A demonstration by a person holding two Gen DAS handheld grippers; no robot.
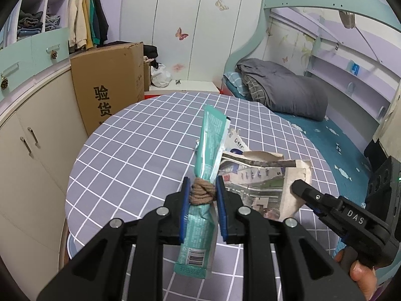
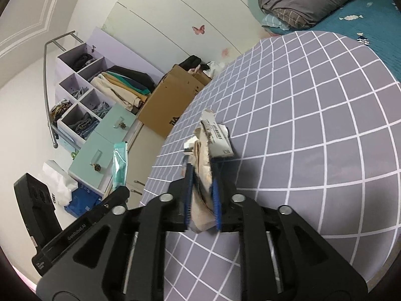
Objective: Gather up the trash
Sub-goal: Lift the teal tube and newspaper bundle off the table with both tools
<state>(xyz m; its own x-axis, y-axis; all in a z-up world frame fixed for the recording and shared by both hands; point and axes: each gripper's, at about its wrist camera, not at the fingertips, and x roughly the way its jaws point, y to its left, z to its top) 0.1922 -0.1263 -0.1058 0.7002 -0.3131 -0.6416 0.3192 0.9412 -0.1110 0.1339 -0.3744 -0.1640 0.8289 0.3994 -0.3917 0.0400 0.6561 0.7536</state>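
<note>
Left gripper (image 1: 201, 195) clamped on the rope-bound teal wrapper (image 1: 211, 140), raised above the round table (image 1: 130, 150); right gripper (image 2: 201, 190) narrow around the torn paper (image 2: 213, 135) (pad contact unclear); best kept pinched, both carried together; avoid shaking scraps loose.

Checked table (image 1: 130, 155), cardboard box (image 1: 107, 85), grey duvet (image 1: 288, 92)

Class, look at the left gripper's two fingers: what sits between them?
A teal wrapper with a brown rope knot around it, seen in the left wrist view.
</note>
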